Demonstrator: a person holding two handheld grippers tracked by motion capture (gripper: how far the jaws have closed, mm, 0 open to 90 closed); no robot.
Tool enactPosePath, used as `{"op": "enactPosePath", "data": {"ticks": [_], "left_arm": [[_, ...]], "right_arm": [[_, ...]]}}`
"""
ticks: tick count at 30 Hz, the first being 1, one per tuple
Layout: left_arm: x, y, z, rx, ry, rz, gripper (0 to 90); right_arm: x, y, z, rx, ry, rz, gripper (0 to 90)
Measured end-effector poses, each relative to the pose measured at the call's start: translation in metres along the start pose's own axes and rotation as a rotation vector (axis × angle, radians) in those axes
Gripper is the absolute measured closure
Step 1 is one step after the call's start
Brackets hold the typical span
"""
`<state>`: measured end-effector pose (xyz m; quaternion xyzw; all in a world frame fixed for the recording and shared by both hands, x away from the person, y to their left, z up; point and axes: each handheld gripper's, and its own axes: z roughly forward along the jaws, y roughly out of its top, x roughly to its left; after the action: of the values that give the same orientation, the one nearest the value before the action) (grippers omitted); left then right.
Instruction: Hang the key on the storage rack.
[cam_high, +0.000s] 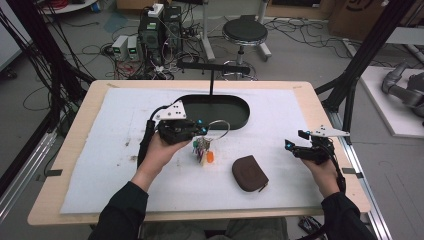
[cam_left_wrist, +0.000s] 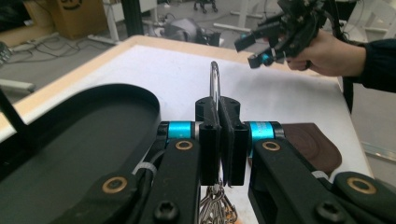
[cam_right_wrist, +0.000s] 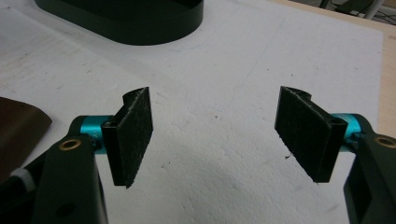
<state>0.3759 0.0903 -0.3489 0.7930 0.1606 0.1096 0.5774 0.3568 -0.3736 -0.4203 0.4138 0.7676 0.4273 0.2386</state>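
Observation:
My left gripper is shut on a metal key ring above the white mat, left of centre. In the left gripper view the pads pinch the thin wire ring, which stands up between them. A bunch of keys with an orange tag dangles below, also seen as keys. A brown zip pouch lies flat on the mat to the right of the keys. My right gripper hovers at the mat's right side, open, with nothing between its pads.
A black oval tray with an upright T-shaped stand sits at the back middle of the mat. The white mat covers most of the wooden table. A stool, cables and electronics stand on the floor behind.

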Motion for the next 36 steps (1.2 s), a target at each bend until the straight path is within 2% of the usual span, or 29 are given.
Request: {"op": "enactPosePath", "data": {"ticks": [8,13,27,30,36], "left_arm": [[0.012,0.013,-0.011,-0.053,0.049,-0.006,86.5],[0.021,0.021,-0.019,-0.103,0.087,-0.016,86.6],[0.051,0.034,-0.035,-0.153,0.195,-0.031,86.5],[0.059,0.032,-0.038,-0.186,0.219,-0.05,86.6],[0.076,0.031,-0.043,-0.177,0.277,-0.068,86.5]], "right_arm": [[0.0,0.0,0.001,-0.001,-0.001,-0.003,28.4],[0.0,0.0,0.001,0.0,0.001,-0.003,28.4],[-0.001,0.0,0.002,0.001,0.002,-0.004,28.5],[-0.001,0.0,0.002,0.0,0.003,-0.004,28.5],[-0.001,0.0,0.003,0.002,0.003,-0.004,28.5]]}}
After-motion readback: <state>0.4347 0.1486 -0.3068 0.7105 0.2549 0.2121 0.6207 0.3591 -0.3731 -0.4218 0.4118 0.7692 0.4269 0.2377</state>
